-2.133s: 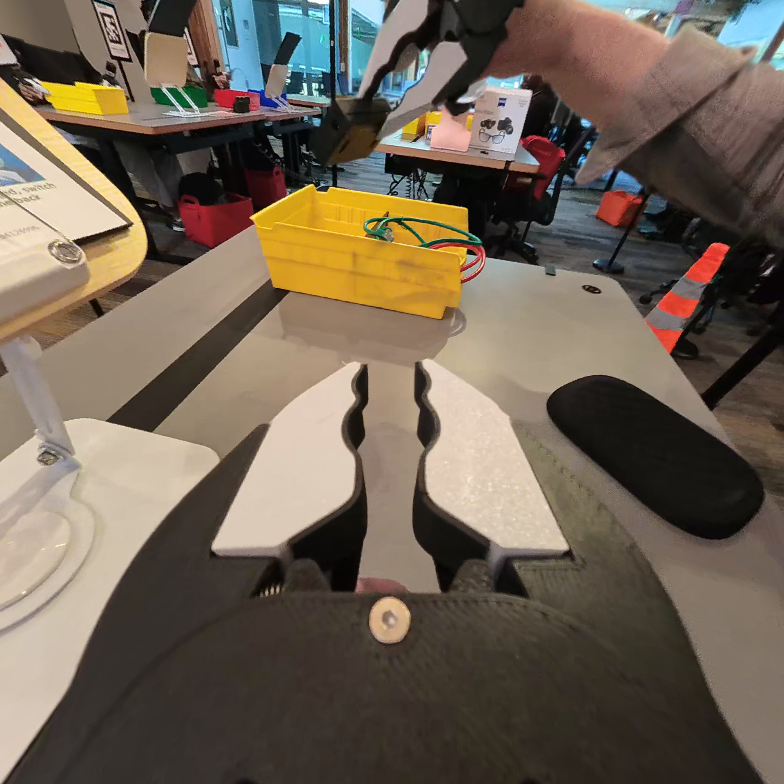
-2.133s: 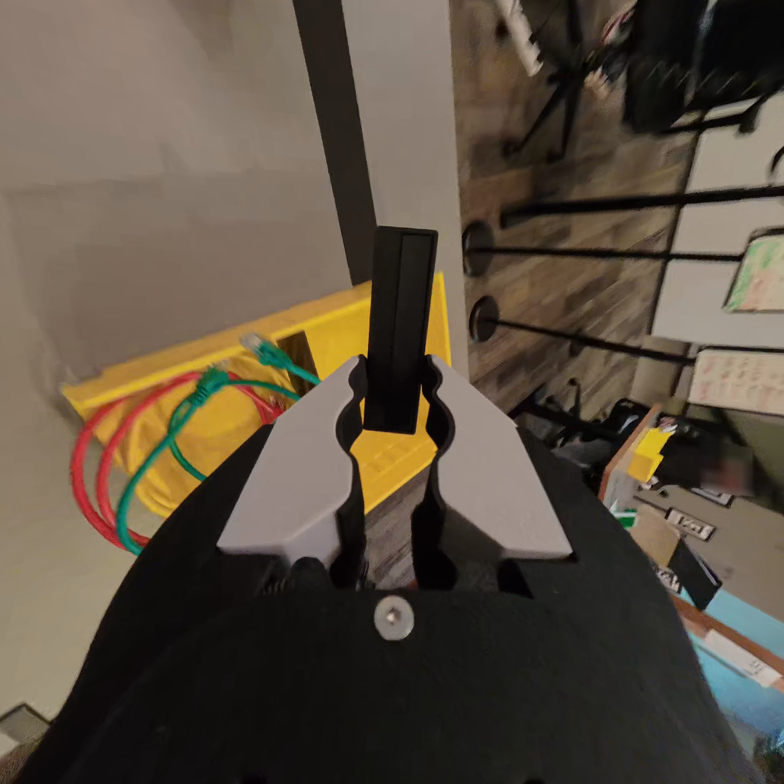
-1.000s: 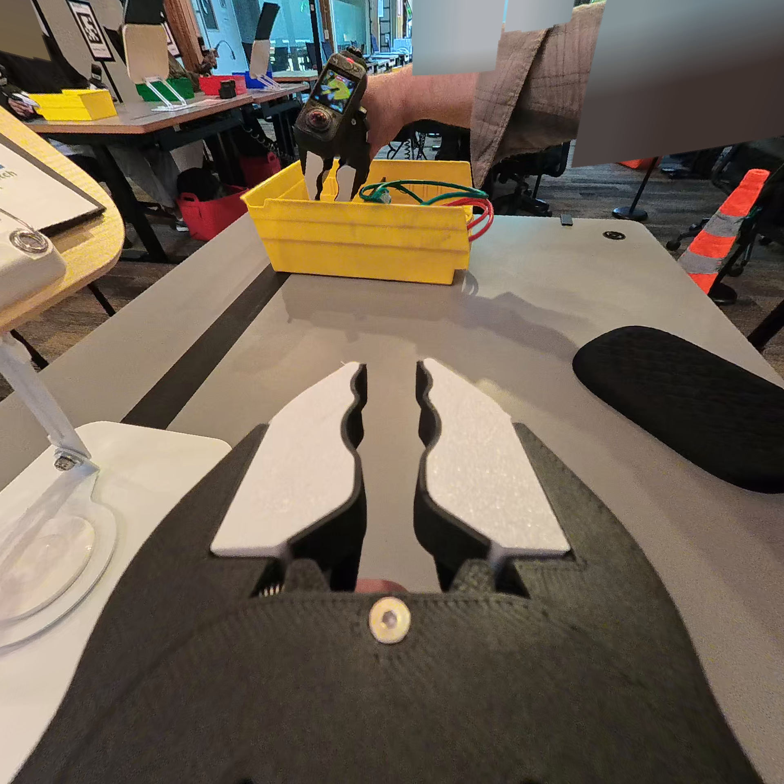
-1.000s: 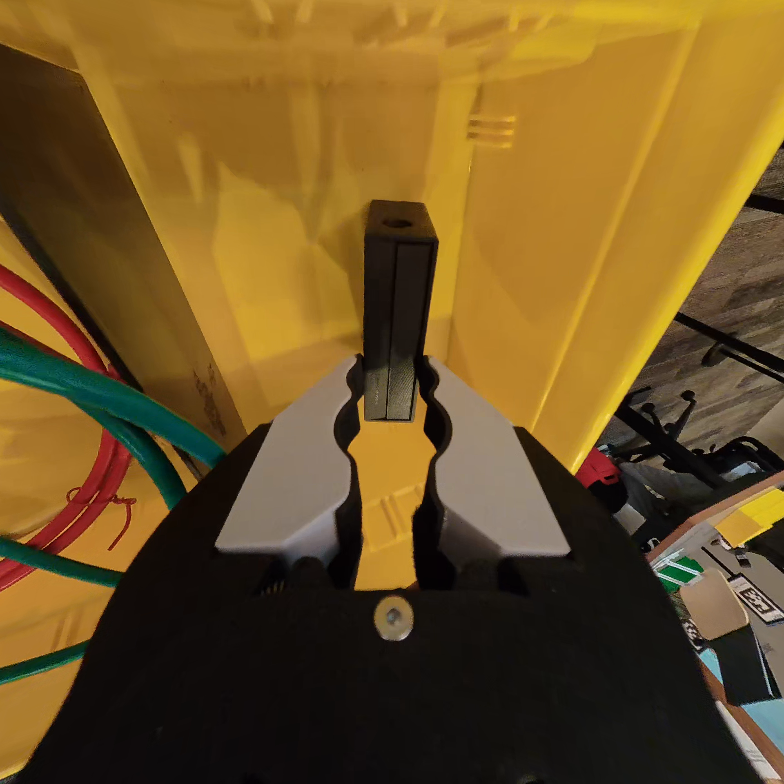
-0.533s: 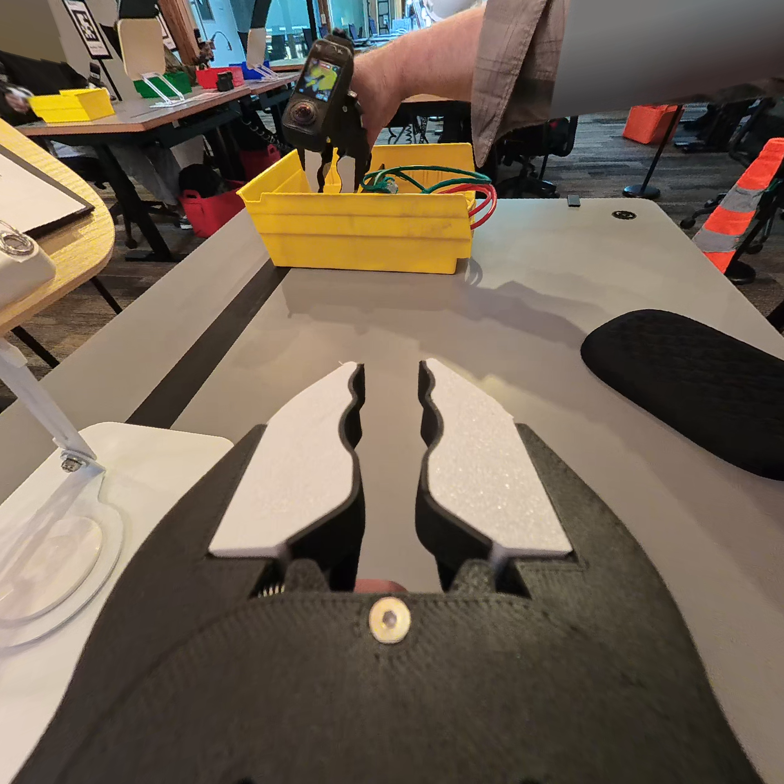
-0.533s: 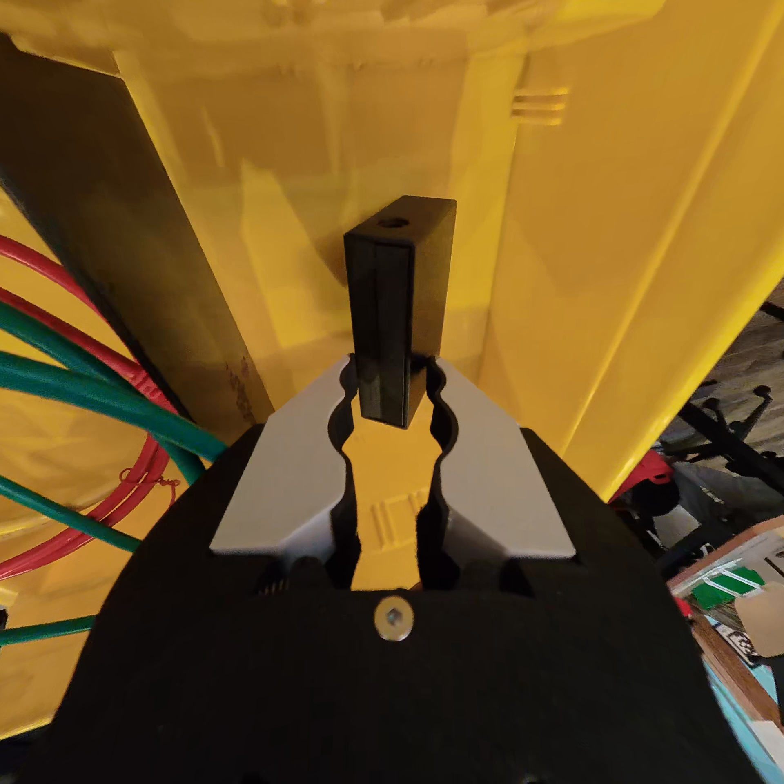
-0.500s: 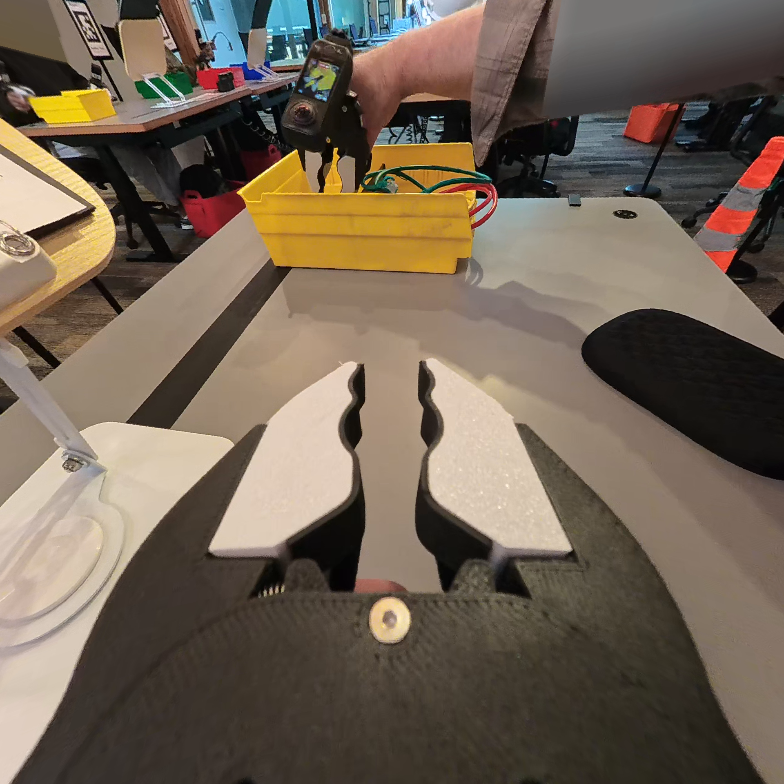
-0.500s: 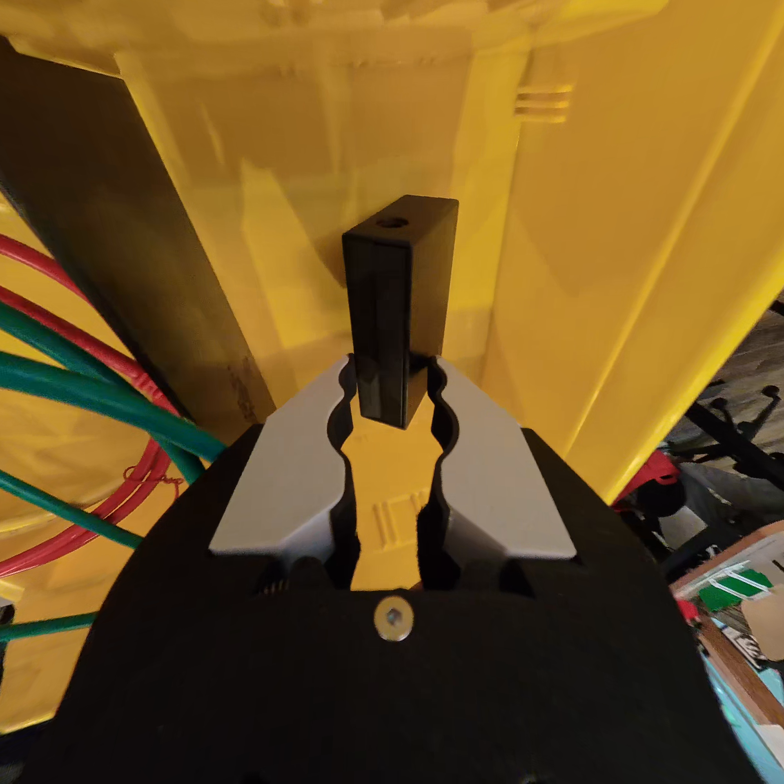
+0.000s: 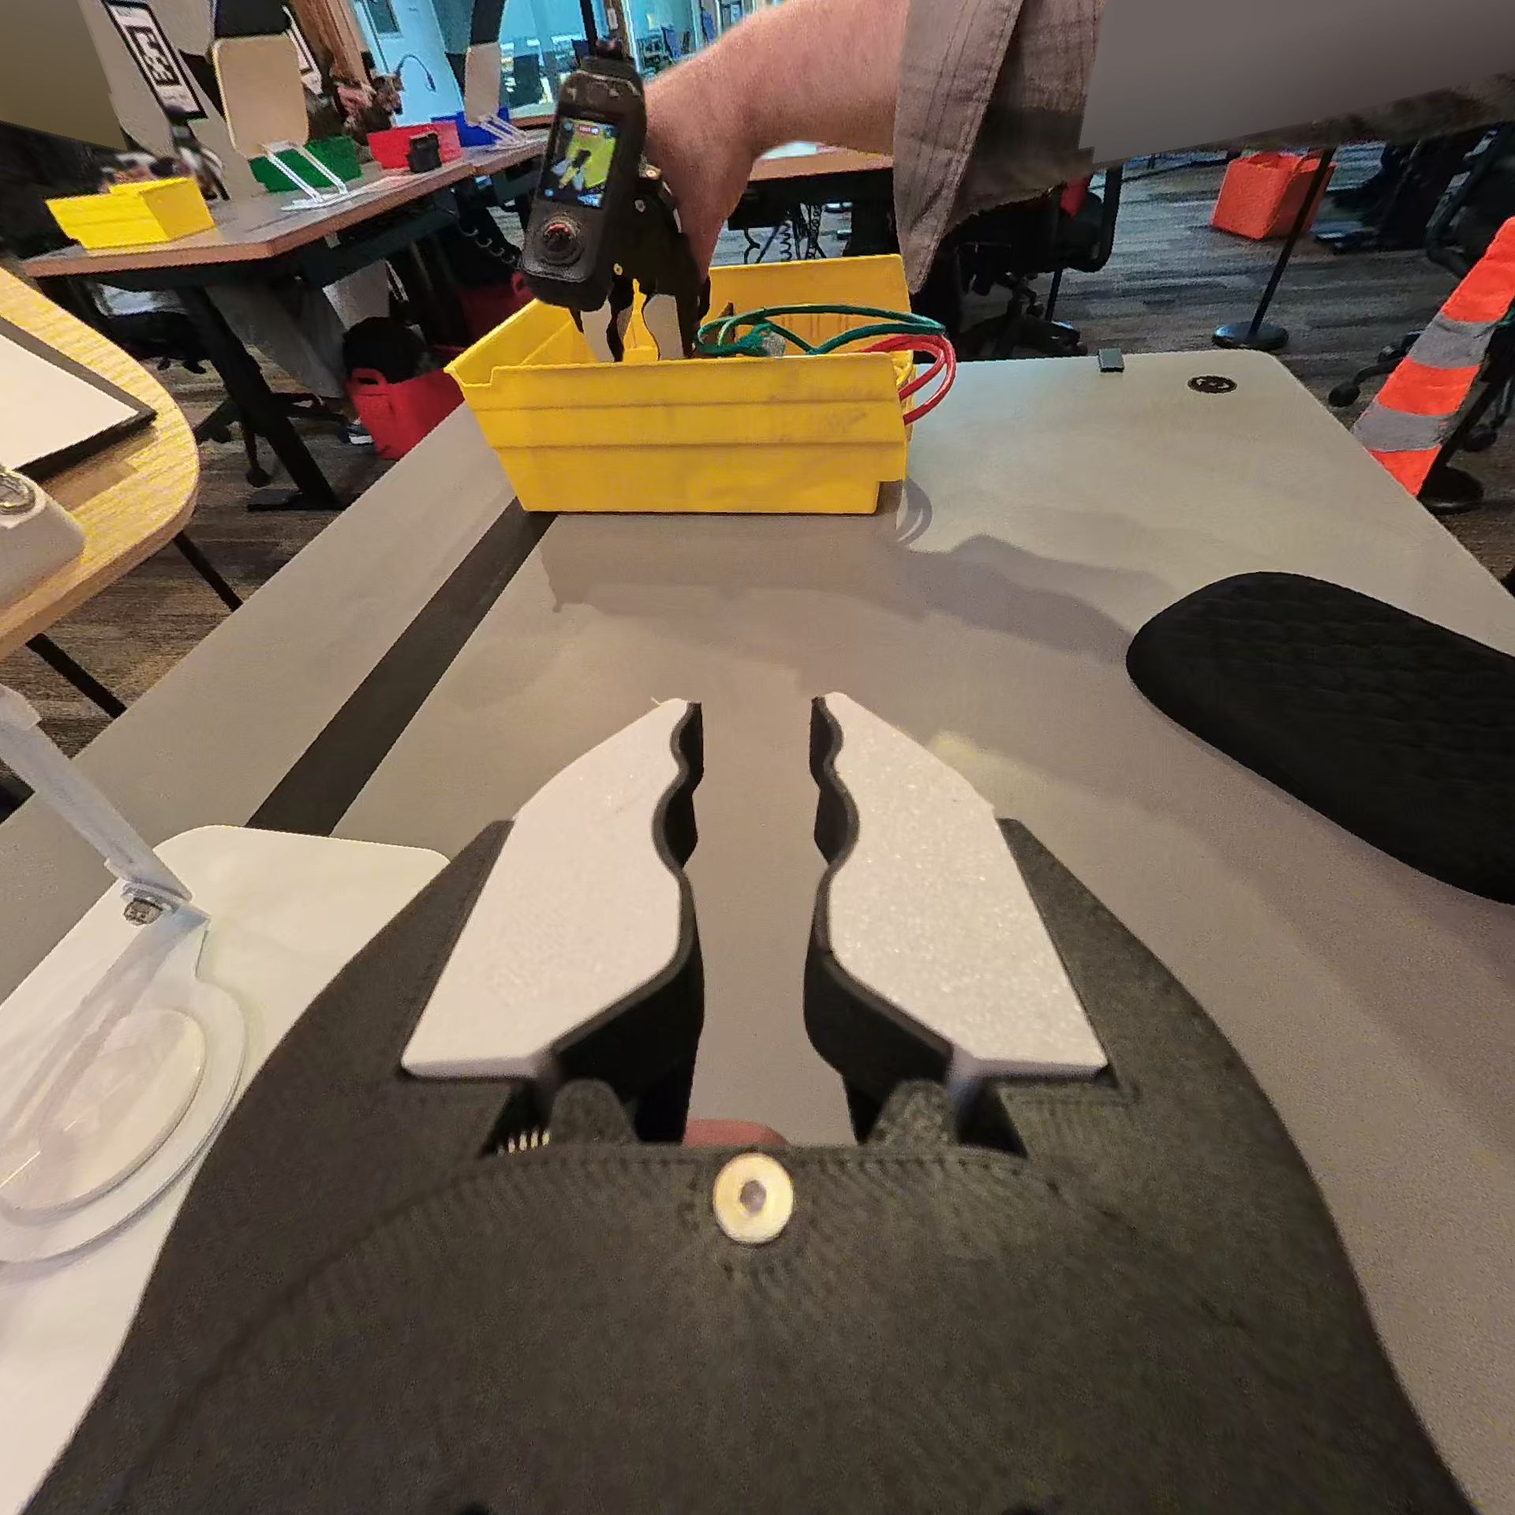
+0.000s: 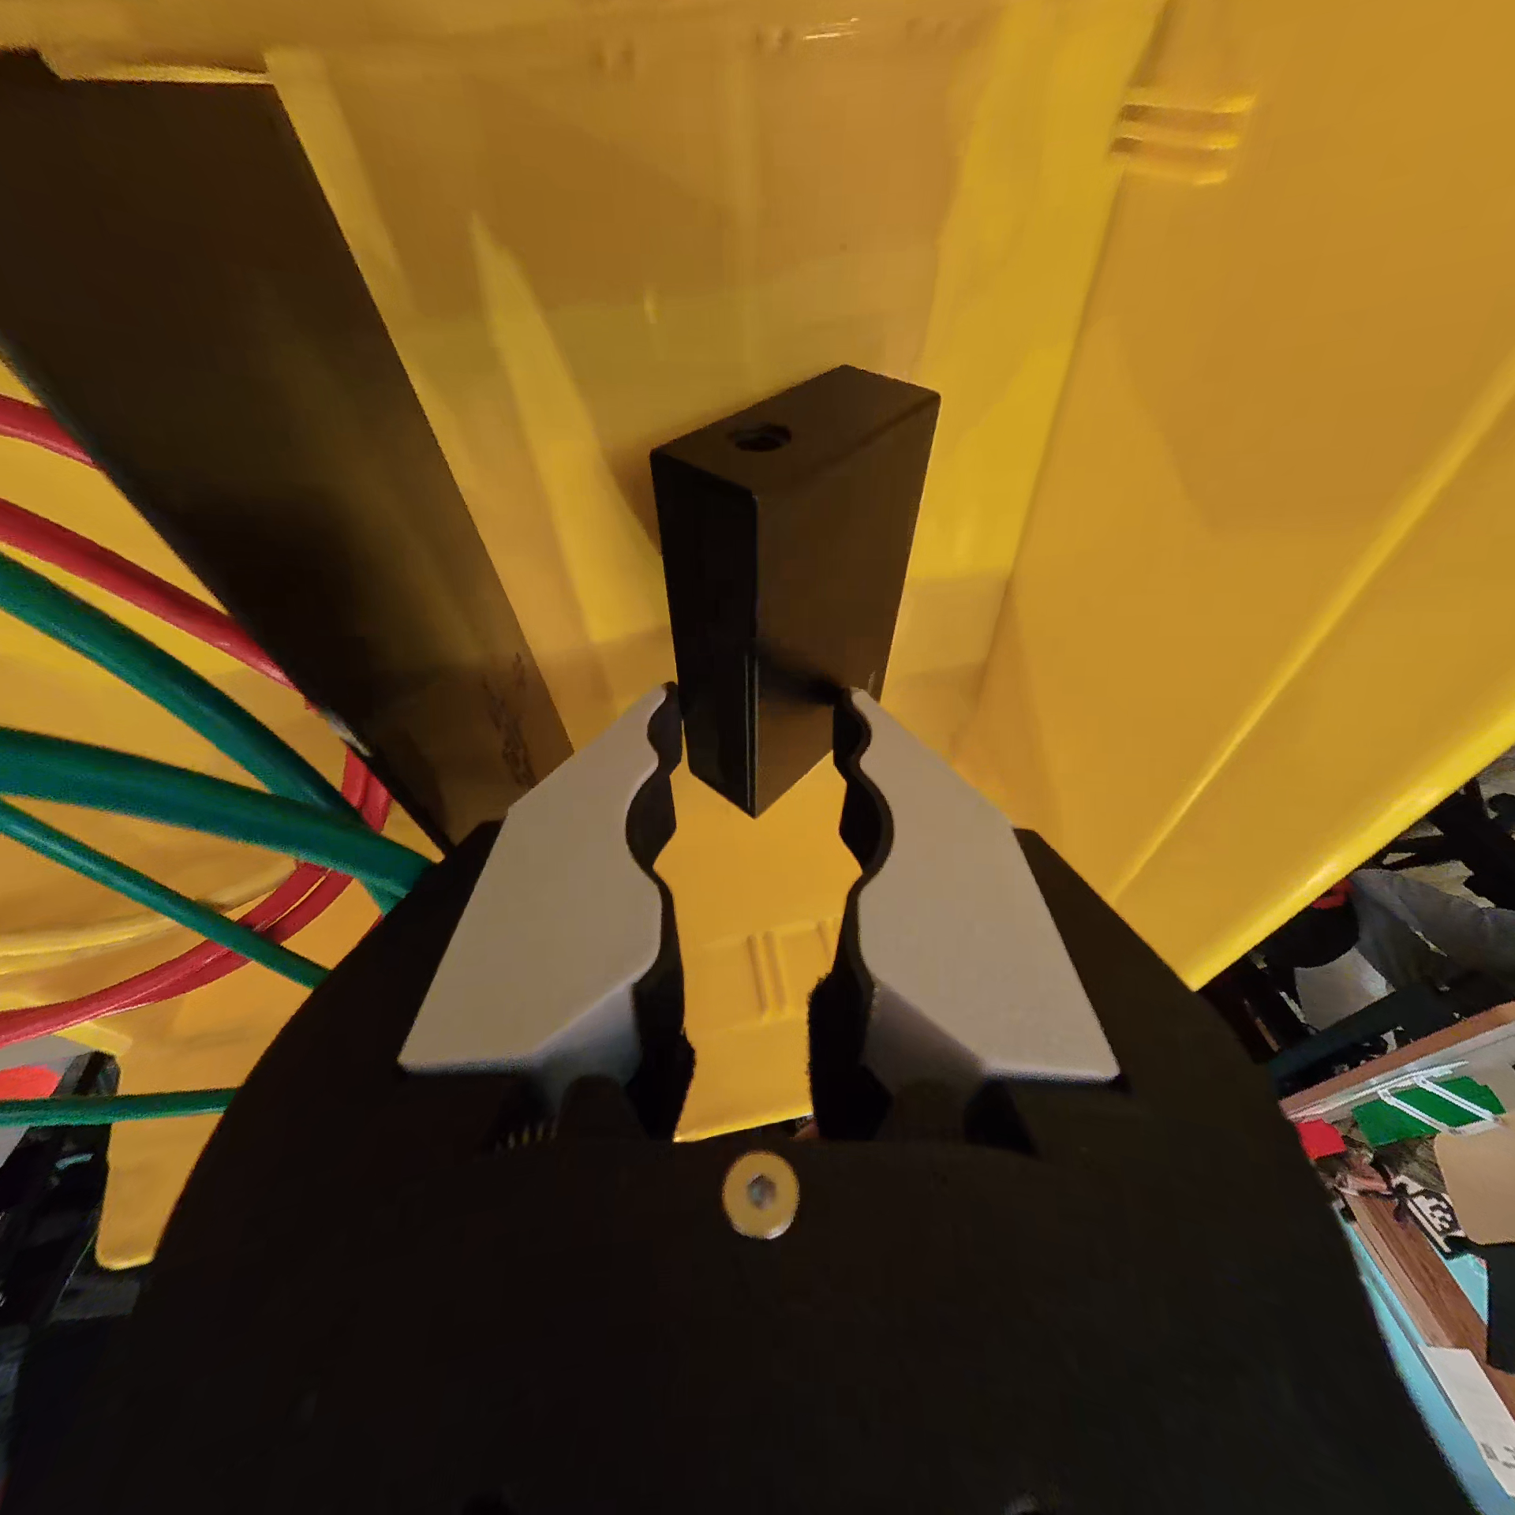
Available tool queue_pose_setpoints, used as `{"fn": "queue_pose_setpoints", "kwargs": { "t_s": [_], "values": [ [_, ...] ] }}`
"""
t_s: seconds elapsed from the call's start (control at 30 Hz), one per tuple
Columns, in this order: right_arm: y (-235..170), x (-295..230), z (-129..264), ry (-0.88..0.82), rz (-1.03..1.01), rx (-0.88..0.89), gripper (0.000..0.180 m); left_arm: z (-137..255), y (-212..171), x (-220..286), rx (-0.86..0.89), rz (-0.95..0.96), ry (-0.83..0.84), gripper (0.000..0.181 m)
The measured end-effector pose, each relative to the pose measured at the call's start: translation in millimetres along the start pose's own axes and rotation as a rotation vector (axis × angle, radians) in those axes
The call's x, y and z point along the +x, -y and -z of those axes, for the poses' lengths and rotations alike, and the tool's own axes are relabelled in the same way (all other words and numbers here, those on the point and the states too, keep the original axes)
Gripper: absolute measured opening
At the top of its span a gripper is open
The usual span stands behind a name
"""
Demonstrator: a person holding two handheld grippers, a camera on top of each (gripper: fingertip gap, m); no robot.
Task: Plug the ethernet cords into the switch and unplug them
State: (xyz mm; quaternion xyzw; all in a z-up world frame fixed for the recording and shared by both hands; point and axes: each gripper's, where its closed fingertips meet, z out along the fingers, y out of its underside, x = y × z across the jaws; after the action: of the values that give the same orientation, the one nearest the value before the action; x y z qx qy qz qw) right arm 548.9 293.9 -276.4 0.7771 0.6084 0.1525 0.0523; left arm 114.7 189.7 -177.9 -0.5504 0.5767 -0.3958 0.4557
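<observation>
Left gripper [image 9: 754, 721] hovers low over the near grey tabletop [image 9: 1025, 574], jaws parted, nothing between them; black oval pad [image 9: 1328, 721] to its right. At the far end, yellow plastic bin [image 9: 697, 434] holds coiled green and red ethernet cords [image 9: 820, 336]. Right gripper [image 10: 758, 713], reaching down into the bin, is clamped on a black rectangular block [image 10: 787, 590], cords [image 10: 180, 738] to its left.

Even indoor light fills the left wrist view; frame edges bow from the wide lens. The right wrist view is dim and slightly blurred inside the glossy yellow plastic bin [image 10: 1230, 410], with soft glare at upper right.
</observation>
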Motion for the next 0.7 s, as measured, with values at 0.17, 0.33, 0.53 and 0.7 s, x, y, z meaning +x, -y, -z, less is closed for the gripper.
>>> {"fn": "queue_pose_setpoints", "kwargs": {
  "t_s": [0.17, 0.33, 0.53, 0.7],
  "values": [
    [0.1, -6.2, -0.4, 0.054, 0.015, -0.035, 0.027, -0.6, -0.5, 0.6, -0.005, -0.009, 0.002, 0.025],
    [-0.4, -8.9, -5.0, 0.077, 0.018, -0.066, 0.019, -0.6, -0.2, 0.4, -0.003, -0.010, 0.004, 0.025],
    [-2.7, -0.9, 6.3, 0.046, -0.044, -0.046, 0.018, -1.0, 0.2, 0.8, -0.006, -0.018, 0.007, 0.025],
    [-20.0, 26.6, 50.2, -0.155, -0.220, -0.017, 0.033, 1.4, 5.6, -0.6, 0.005, -0.032, 0.025, 0.026]
  ]
}}
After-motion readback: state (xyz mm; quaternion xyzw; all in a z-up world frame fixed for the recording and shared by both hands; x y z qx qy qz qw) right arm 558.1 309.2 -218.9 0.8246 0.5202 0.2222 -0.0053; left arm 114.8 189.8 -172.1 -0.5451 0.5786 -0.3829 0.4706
